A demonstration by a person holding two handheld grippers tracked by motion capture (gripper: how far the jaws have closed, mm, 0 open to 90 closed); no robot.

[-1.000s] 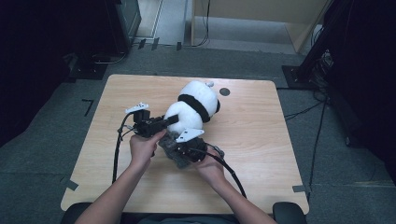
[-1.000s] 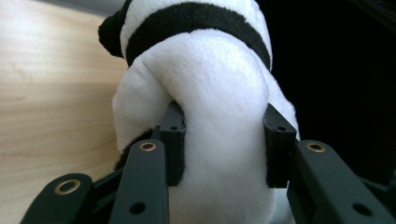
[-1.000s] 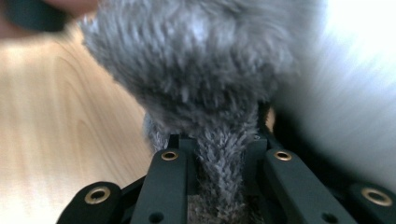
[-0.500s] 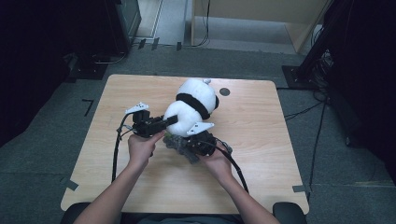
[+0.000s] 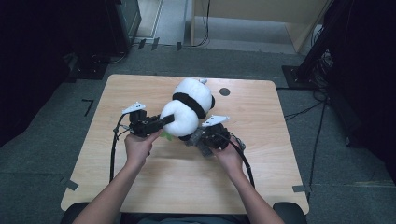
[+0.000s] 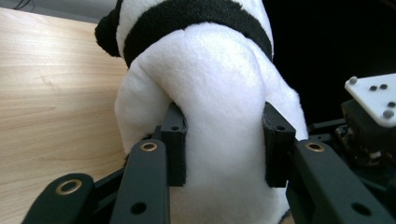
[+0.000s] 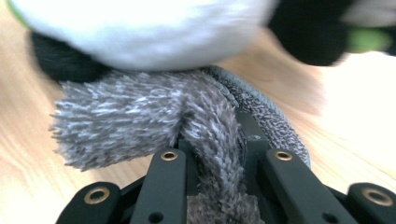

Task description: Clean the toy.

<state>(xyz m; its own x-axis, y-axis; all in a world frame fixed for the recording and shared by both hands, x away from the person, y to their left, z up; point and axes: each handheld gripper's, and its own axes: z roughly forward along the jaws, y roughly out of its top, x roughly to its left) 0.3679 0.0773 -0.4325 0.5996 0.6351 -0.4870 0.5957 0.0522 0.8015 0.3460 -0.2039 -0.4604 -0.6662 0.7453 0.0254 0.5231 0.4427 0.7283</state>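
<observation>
Plush panda [image 5: 187,109] mid-table toward the far edge, left tongs [image 5: 166,119] clamped on its white body, right tongs [image 5: 197,138] clamped on grey fuzzy cloth [image 7: 140,116] beneath it.

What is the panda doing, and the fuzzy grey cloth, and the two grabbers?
Panda toy: lying on the table, squeezed at its white end.
Grey fuzzy cloth: bunched, pinched, partly under the panda.
Left gripper: shut on the panda.
Right gripper: shut on the cloth.
</observation>
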